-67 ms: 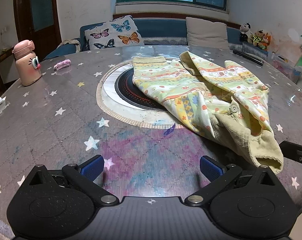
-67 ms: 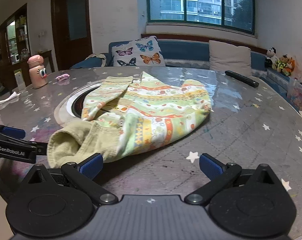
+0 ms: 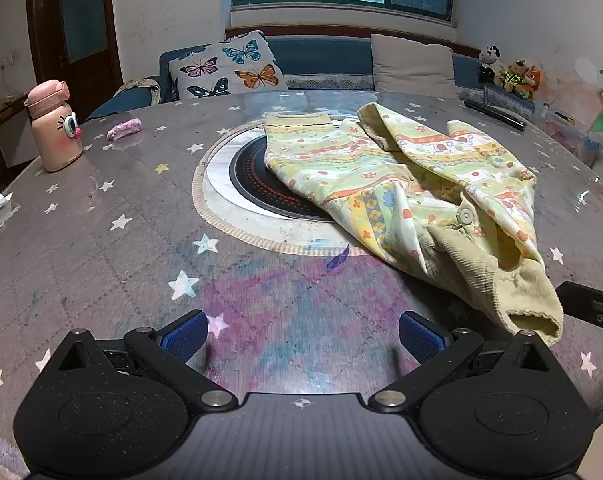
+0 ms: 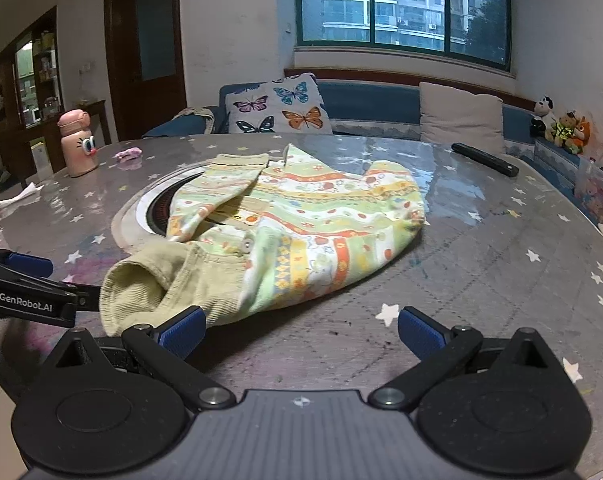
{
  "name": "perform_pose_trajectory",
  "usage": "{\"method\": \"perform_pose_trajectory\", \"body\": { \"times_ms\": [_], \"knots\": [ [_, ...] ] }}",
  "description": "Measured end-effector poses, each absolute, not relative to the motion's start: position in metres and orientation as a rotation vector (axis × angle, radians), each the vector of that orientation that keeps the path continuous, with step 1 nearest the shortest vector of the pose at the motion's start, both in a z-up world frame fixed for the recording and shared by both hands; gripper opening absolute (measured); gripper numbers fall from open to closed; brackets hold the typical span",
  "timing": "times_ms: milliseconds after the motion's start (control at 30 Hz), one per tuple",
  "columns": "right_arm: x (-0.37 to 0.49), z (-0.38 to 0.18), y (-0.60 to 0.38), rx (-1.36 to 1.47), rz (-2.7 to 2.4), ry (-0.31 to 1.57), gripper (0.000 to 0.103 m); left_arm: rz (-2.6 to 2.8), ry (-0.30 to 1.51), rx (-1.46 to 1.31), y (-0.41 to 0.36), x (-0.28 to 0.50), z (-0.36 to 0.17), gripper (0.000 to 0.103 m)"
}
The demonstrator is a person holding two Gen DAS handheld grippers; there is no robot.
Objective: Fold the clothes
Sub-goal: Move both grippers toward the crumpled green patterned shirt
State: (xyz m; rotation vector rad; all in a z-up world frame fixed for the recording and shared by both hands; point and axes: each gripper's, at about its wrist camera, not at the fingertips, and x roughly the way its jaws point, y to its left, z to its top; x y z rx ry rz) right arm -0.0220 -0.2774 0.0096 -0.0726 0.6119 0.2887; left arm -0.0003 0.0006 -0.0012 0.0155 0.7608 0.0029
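Both the left gripper (image 3: 301,338) and right gripper (image 4: 299,332) hover with jaws wide before the crumpled garment (image 4: 301,220) on the tabletop (image 3: 101,248)

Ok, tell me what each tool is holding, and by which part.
Nothing. The left tool and right tool are both open, short of the garment.

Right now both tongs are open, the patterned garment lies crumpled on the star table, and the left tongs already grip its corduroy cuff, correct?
Not quite. The left tongs are open over bare table, gripping nothing; the corduroy cuff lies to their right, as the left wrist view shows. The rest holds: the right tongs are open too, and the patterned garment lies crumpled.
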Motion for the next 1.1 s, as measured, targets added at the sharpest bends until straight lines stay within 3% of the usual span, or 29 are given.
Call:
{"method": "perform_pose_trajectory", "body": {
  "times_ms": [1100],
  "knots": [
    [-0.032, 0.002, -0.269, -0.087, 0.305, 0.663, 0.103, -0.017, 0.789, 0.035, -0.010, -0.015, -0.006, 0.103]
  ]
}}
